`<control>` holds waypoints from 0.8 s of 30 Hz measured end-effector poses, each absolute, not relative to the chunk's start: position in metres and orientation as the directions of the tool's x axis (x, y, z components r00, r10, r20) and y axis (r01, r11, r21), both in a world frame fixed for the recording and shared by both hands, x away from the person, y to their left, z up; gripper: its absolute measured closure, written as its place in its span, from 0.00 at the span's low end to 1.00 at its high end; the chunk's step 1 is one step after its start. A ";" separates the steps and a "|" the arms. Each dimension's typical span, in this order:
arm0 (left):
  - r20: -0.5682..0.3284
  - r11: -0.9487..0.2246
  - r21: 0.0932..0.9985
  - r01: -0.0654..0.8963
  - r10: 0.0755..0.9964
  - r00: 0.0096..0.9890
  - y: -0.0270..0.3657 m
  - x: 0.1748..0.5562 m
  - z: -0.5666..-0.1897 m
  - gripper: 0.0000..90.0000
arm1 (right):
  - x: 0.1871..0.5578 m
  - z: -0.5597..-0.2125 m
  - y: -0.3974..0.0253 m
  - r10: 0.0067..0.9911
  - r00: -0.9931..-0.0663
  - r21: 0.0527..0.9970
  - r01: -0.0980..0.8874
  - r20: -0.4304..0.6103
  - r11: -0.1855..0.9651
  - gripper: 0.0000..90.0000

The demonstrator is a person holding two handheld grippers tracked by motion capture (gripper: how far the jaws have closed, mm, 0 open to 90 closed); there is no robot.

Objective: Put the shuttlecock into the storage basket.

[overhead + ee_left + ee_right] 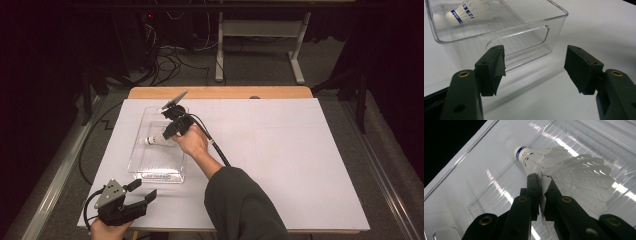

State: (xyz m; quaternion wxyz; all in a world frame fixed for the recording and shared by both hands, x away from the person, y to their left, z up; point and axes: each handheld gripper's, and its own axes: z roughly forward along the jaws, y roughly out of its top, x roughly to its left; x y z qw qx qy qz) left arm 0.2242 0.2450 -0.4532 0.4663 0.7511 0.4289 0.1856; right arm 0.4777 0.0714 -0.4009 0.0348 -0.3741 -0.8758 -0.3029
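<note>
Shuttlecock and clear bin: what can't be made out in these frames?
- High view: the right tongs and hand cover most of the shuttlecock; only its cork end shows.
- Right gripper view: the jaws hide the feather edge they pinch; whether the shuttlecock touches the bin floor is unclear.
- Left gripper view: the top edge cuts off the shuttlecock's skirt; its blue band lettering is too blurred to read.
- The clear bin: far end cut off there.

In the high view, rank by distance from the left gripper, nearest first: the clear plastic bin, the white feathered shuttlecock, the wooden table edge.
From the left gripper:
1. Clear plastic bin, just ahead, its near end closest.
2. White feathered shuttlecock, inside the bin, held by the right gripper.
3. Wooden table edge, along the far side.
</note>
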 end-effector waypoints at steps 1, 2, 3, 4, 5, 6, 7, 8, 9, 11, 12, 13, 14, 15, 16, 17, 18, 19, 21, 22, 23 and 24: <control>-0.121 -0.197 0.860 0.471 0.817 0.563 0.245 0.224 -0.453 0.37 | 0.478 -0.401 0.071 0.633 -0.718 0.502 0.677 0.291 0.537 0.94; -0.121 -0.197 0.860 0.471 0.817 0.563 0.245 0.224 -0.453 0.37 | 0.479 -0.402 0.071 0.634 -0.715 0.494 0.682 0.295 0.539 0.91; -0.121 -0.197 0.860 0.471 0.817 0.564 0.245 0.224 -0.453 0.37 | 0.479 -0.402 0.071 0.635 -0.714 0.491 0.684 0.295 0.540 0.89; -0.120 -0.199 0.859 0.471 0.818 0.563 0.245 0.224 -0.453 0.37 | 0.478 -0.401 0.071 0.636 -0.714 0.486 0.684 0.293 0.544 0.87; -0.119 -0.199 0.859 0.471 0.818 0.563 0.245 0.224 -0.453 0.37 | 0.477 -0.401 0.072 0.636 -0.717 0.487 0.679 0.284 0.549 0.86; -0.119 -0.200 0.859 0.471 0.818 0.563 0.245 0.224 -0.453 0.37 | 0.476 -0.401 0.073 0.640 -0.716 0.476 0.682 0.279 0.555 0.84; -0.118 -0.199 0.860 0.470 0.818 0.563 0.245 0.224 -0.453 0.37 | 0.475 -0.401 0.074 0.641 -0.716 0.472 0.682 0.277 0.558 0.82; -0.118 -0.200 0.859 0.470 0.818 0.563 0.245 0.224 -0.453 0.37 | 0.475 -0.400 0.074 0.643 -0.715 0.464 0.684 0.276 0.562 0.81; -0.118 -0.200 0.859 0.470 0.818 0.563 0.244 0.224 -0.453 0.37 | 0.475 -0.400 0.074 0.645 -0.714 0.456 0.687 0.273 0.566 0.80; -0.116 -0.204 0.858 0.471 0.817 0.565 0.244 0.224 -0.453 0.37 | 0.475 -0.400 0.072 0.648 -0.716 0.446 0.684 0.259 0.577 0.79; -0.116 -0.204 0.858 0.471 0.817 0.565 0.244 0.224 -0.453 0.37 | 0.475 -0.399 0.072 0.650 -0.714 0.442 0.686 0.259 0.578 0.78; -0.116 -0.205 0.858 0.471 0.817 0.565 0.244 0.224 -0.453 0.37 | 0.475 -0.399 0.071 0.649 -0.716 0.441 0.685 0.258 0.580 0.78; -0.116 -0.205 0.858 0.471 0.817 0.565 0.244 0.224 -0.453 0.37 | 0.475 -0.398 0.071 0.652 -0.713 0.435 0.689 0.259 0.580 0.77; -0.116 -0.204 0.858 0.472 0.817 0.565 0.244 0.224 -0.453 0.37 | 0.475 -0.397 0.070 0.650 -0.714 0.436 0.687 0.258 0.581 0.77; -0.117 -0.204 0.858 0.472 0.817 0.565 0.244 0.224 -0.453 0.37 | 0.475 -0.397 0.069 0.650 -0.717 0.437 0.684 0.253 0.584 0.77; -0.116 -0.204 0.858 0.472 0.817 0.565 0.244 0.224 -0.453 0.37 | 0.474 -0.396 0.069 0.652 -0.715 0.437 0.686 0.253 0.582 0.77; -0.115 -0.205 0.858 0.471 0.817 0.565 0.244 0.224 -0.453 0.37 | 0.474 -0.395 0.068 0.648 -0.720 0.441 0.680 0.249 0.586 0.77; -0.116 -0.204 0.858 0.471 0.817 0.565 0.244 0.224 -0.453 0.37 | 0.474 -0.394 0.068 0.650 -0.718 0.440 0.681 0.247 0.585 0.77; -0.117 -0.204 0.858 0.471 0.816 0.566 0.244 0.224 -0.453 0.37 | 0.472 -0.393 0.067 0.656 -0.714 0.433 0.686 0.243 0.585 0.78; -0.115 -0.205 0.858 0.471 0.816 0.566 0.244 0.224 -0.453 0.37 | 0.471 -0.392 0.066 0.658 -0.713 0.433 0.687 0.243 0.584 0.80; -0.115 -0.206 0.858 0.471 0.817 0.566 0.244 0.224 -0.453 0.37 | 0.471 -0.392 0.065 0.654 -0.719 0.435 0.680 0.236 0.590 0.83; -0.115 -0.204 0.858 0.471 0.817 0.565 0.244 0.224 -0.453 0.37 | 0.470 -0.392 0.065 0.657 -0.716 0.434 0.683 0.236 0.588 0.87</control>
